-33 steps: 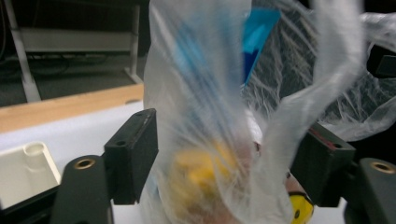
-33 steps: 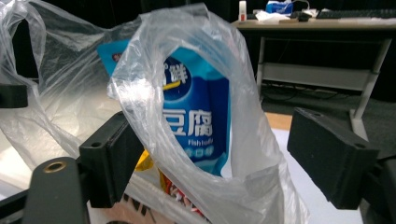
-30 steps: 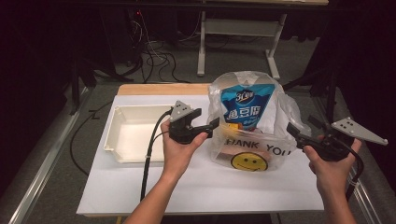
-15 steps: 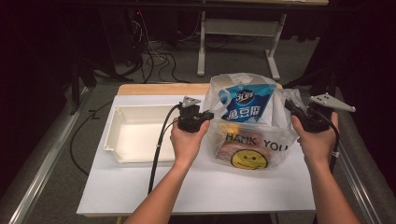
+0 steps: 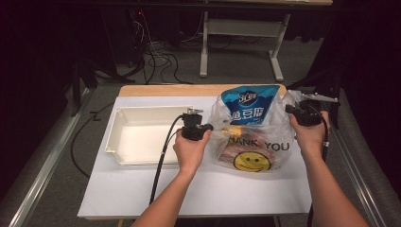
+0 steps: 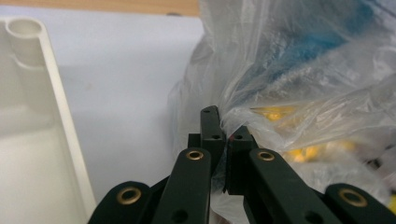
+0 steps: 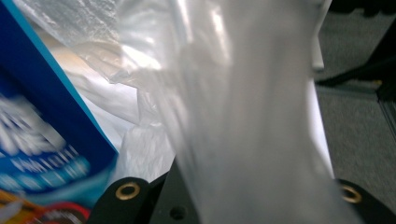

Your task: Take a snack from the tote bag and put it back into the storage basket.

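Two claws are gripping the bag [image 5: 246,142], one on each side. We are holding the left claw [image 5: 209,126] against the bag's left edge; in the left gripper view its jaws are standing closed together with a fold of the clear plastic [image 6: 233,122] pinched between them. We are holding the right claw [image 5: 289,108] at the bag's upper right edge. In the right gripper view the film [image 7: 243,140] is draping over the jaws and hiding them, so we are judging them closed on the plastic there.

We are seeing the bag sitting on the white table [image 5: 142,189], its printed smiley face and lettering facing us. Inside the bag, a blue packet [image 5: 249,106] is standing upright, its top poking above the bag's mouth, and something yellow [image 6: 299,151] is lying lower down beside the left claw. Left of the bag, just beyond the left claw, a white tray [image 5: 118,127] is resting on the table. A black cable [image 5: 163,156] is trailing from the left claw, away from the bag, toward us.
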The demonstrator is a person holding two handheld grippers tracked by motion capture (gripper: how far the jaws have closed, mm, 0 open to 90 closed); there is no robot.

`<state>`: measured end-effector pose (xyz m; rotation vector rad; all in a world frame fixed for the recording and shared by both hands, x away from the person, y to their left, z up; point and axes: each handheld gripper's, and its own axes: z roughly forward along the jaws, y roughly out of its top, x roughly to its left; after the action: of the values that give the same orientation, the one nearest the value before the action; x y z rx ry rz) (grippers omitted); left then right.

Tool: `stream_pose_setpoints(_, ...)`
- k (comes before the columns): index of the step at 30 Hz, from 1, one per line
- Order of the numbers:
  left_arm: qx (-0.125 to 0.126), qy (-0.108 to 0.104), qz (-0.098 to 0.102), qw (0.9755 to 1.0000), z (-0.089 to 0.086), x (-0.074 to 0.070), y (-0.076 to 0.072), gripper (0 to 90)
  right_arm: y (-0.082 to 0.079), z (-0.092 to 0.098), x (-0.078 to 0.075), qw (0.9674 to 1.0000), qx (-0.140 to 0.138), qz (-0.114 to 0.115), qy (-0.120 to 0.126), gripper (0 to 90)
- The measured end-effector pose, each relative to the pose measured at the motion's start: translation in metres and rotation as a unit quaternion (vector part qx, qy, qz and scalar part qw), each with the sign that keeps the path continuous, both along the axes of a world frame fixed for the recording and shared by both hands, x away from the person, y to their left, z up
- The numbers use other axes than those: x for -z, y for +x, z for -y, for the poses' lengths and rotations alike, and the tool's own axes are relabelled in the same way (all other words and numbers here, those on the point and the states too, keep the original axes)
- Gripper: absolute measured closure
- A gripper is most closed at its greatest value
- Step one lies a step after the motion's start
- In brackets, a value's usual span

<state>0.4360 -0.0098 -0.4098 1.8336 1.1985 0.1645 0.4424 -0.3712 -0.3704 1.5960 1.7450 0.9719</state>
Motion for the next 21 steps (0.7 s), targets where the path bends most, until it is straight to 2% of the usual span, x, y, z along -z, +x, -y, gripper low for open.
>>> stream_pose_setpoints(2, 0.004, 0.008, -0.001, 1.0, 0.002, 0.007, -0.008, 89.6, -0.001, 0.002, 0.014, 0.9997, -0.006, -0.023, -0.004, 90.0)
stream_pose_setpoints(5, 0.014, 0.019, -0.004, 0.9997, 0.004, 0.02, -0.018, 89.9, -0.005, 0.006, 0.028, 0.9985, -0.013, -0.049, 0.017, 90.0)
stream_pose_setpoints(6, 0.017, 0.024, -0.003, 0.9996, 0.005, 0.024, -0.02, 89.9, -0.009, 0.006, 0.034, 0.9985, -0.016, -0.05, 0.012, 90.0)
stream_pose_setpoints(9, 0.018, 0.049, 0.0, 0.9986, 0.01, 0.03, -0.028, 90.0, -0.015, 0.005, 0.044, 0.9977, -0.023, -0.064, 0.003, 90.0)
stream_pose_setpoints(11, 0.018, 0.08, 0.023, 0.9964, 0.014, 0.032, -0.037, 90.0, -0.017, 0.004, 0.053, 0.9963, -0.024, -0.082, -0.001, 90.0)
stream_pose_setpoints(14, 0.019, 0.096, 0.02, 0.995, 0.017, 0.042, -0.042, 90.0, -0.016, 0.005, 0.064, 0.9943, -0.023, -0.104, -0.006, 90.0)
stream_pose_setpoints(15, 0.016, 0.097, 0.017, 0.995, 0.017, 0.048, -0.044, 89.9, -0.014, 0.006, 0.072, 0.9927, -0.019, -0.119, -0.008, 90.0)
stream_pose_setpoints(16, 0.014, 0.086, 0.017, 0.9961, 0.016, 0.053, -0.045, 89.9, -0.014, 0.006, 0.072, 0.9927, -0.019, -0.119, -0.008, 90.0)
stream_pose_setpoints(18, 0.013, 0.071, 0.004, 0.9974, 0.012, 0.062, -0.048, 89.8, -0.015, 0.007, 0.078, 0.9918, -0.019, -0.126, 0.009, 90.0)
stream_pose_setpoints(20, 0.013, 0.064, -0.007, 0.9978, 0.01, 0.072, -0.051, 89.8, -0.02, 0.008, 0.079, 0.9944, -0.014, -0.102, 0.022, 90.0)
stream_pose_setpoints(21, 0.01, 0.056, 0.003, 0.9984, 0.008, 0.074, -0.053, 89.9, -0.023, 0.007, 0.079, 0.9948, -0.017, -0.097, 0.025, 90.0)
